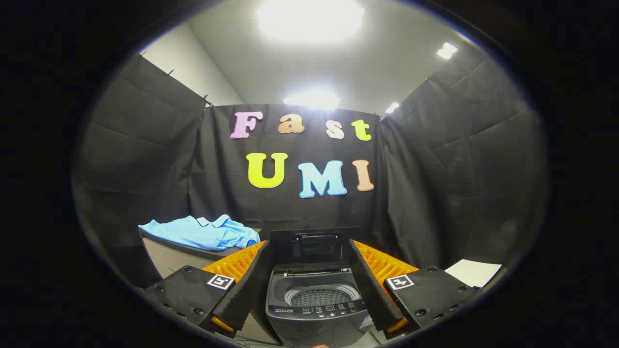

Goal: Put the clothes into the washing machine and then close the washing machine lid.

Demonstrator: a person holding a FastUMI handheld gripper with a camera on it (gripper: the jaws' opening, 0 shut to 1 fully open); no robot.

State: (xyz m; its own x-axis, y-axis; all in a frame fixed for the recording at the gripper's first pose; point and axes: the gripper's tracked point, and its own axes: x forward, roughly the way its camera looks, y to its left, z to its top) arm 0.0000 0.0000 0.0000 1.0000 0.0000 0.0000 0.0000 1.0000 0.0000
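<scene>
Gripper view, looking forward along the two fingers of the hand-held gripper (312, 295), which are spread wide apart with nothing between their pads. The inner faces of the fingers are ribbed and foam-like, and each finger's base carries a small square printed marker.

Framed in the gap between the fingers stands a top-loading washing machine (316, 309), dark grey with smooth plastic sides. Its lid (313, 244) is raised upright at the back, a flat dark panel, leaving the mouth of the machine fully open. Inside, the round drum (321, 296) shows a pale metal wall dotted with small holes, and nothing can be seen in it. A strip of small buttons runs along the front edge of the machine, nearest the fingers.

Beyond the left finger, and to the left of the machine, a light blue polo shirt (203, 233) lies crumpled on a counter (164, 253) with a pale front face. The soft fabric drapes up to the counter's near edge, with the collar on top. The shirt is well apart from both fingers.

Beyond the right finger lies a flat white sheet (474, 271).

Black cloth hangs in loose folds on three sides, enclosing the booth, and bright ceiling lights glare overhead.
</scene>
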